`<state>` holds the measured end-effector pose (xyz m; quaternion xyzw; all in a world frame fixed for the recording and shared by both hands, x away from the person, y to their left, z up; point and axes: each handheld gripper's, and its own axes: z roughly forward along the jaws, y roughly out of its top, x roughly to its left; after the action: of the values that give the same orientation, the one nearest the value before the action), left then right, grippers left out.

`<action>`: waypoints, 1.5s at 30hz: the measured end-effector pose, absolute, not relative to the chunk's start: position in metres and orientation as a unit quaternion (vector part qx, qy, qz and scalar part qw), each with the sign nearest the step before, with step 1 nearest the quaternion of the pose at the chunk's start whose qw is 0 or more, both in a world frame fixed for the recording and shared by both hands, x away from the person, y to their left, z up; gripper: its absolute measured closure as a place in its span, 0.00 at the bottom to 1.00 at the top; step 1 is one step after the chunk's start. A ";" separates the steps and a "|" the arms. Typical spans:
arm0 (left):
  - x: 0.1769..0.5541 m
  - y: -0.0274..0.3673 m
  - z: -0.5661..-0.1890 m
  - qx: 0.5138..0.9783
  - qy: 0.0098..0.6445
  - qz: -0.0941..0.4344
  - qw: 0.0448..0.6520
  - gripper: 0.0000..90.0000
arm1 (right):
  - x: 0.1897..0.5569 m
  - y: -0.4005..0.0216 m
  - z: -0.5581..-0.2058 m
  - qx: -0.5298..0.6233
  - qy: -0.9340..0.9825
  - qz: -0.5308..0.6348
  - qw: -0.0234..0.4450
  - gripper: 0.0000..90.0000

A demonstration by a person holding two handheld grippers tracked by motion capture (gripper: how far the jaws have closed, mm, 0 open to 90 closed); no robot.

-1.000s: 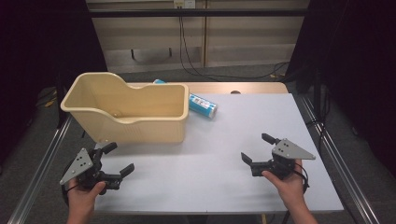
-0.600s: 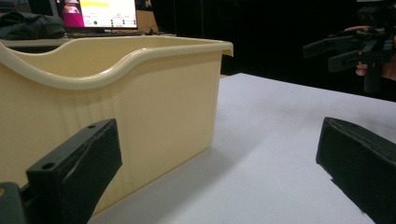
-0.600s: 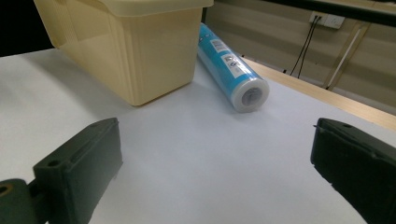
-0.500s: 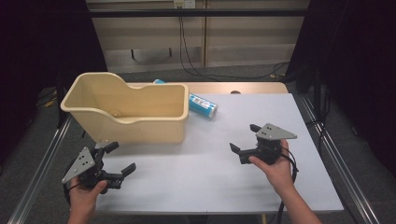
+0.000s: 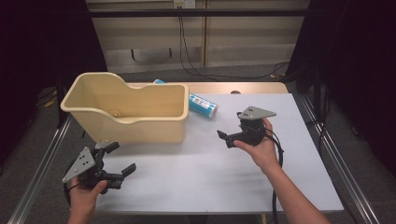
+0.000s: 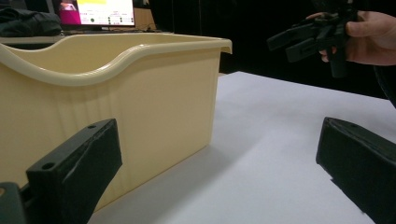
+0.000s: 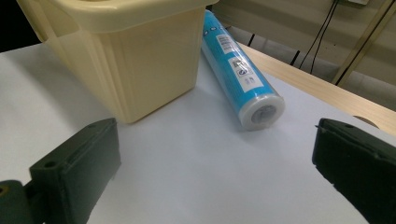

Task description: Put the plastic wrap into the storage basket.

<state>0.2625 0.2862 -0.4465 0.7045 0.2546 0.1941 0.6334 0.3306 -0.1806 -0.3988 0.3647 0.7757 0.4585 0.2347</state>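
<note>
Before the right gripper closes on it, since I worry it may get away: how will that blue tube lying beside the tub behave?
The blue tube is a cylinder lying on its side on the smooth table, so a nudge would probably roll it. Its wrapper looks glossy, so likely somewhat slippery. It lies close against the tub, which may block rolling that way. The right gripper stands open towards it.

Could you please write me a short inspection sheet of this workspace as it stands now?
Surface: white table top, bare in front; a wooden strip along its far edge.
Job's things: blue roll lying on its side behind the cream plastic bin, beside its corner; bin upright.
Clutter: nothing seen.
Grippers: right gripper open, aimed at the roll, not touching it; left gripper open, low near the bin.
Cables: black cable trailing from the right gripper; wires hanging behind the table.
Surroundings: dark curtains at the sides, a lit monitor beyond the bin.
</note>
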 end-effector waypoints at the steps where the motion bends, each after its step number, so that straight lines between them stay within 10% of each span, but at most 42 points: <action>1: 0.263 0.286 -0.447 0.704 0.254 0.194 0.634 0.00 | 0.333 -0.179 -0.399 0.365 0.777 0.456 0.235 0.01; 45: 0.264 0.285 -0.448 0.712 0.249 0.190 0.628 0.00 | 0.463 -0.139 -0.447 0.409 0.820 0.355 0.183 0.10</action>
<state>0.2644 0.2854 -0.4478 0.7121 0.2494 0.1901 0.6282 0.4629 -0.1389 -0.4467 0.4091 0.8202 0.3553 0.1834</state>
